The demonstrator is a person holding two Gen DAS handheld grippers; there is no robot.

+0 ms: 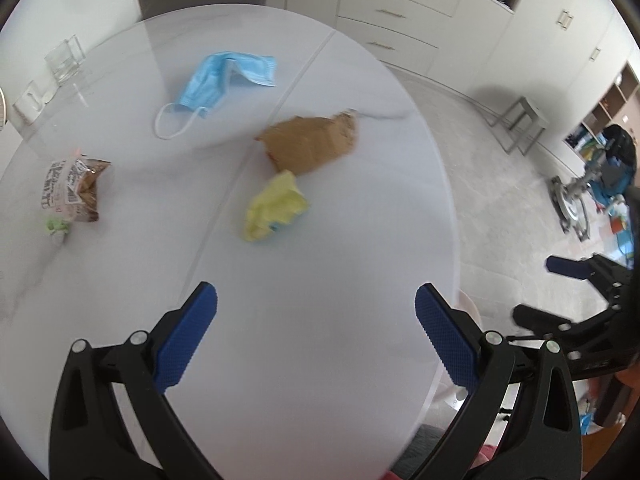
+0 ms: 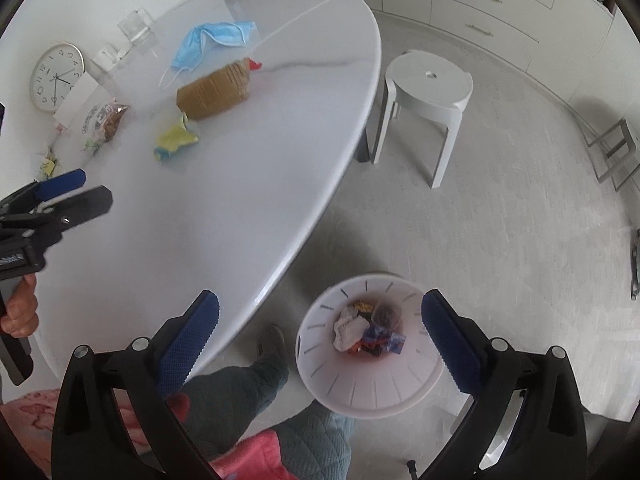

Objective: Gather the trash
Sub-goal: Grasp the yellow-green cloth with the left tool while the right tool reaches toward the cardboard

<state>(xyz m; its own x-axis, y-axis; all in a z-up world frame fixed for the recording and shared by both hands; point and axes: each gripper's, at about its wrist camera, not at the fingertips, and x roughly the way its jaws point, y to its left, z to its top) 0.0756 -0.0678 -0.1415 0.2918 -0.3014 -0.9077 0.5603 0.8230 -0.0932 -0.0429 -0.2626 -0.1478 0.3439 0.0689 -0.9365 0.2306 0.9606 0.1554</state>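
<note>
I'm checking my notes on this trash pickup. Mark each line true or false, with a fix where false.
1. The blue mask lies on the table. True.
2. The bin stands on the table. False: it stands on the floor.
3. The right gripper holds a wrapper. False: its jaws are open and empty.
4. The yellow wad lies beside the brown bag. True.
5. The bin is empty. False: trash lies inside.
</note>
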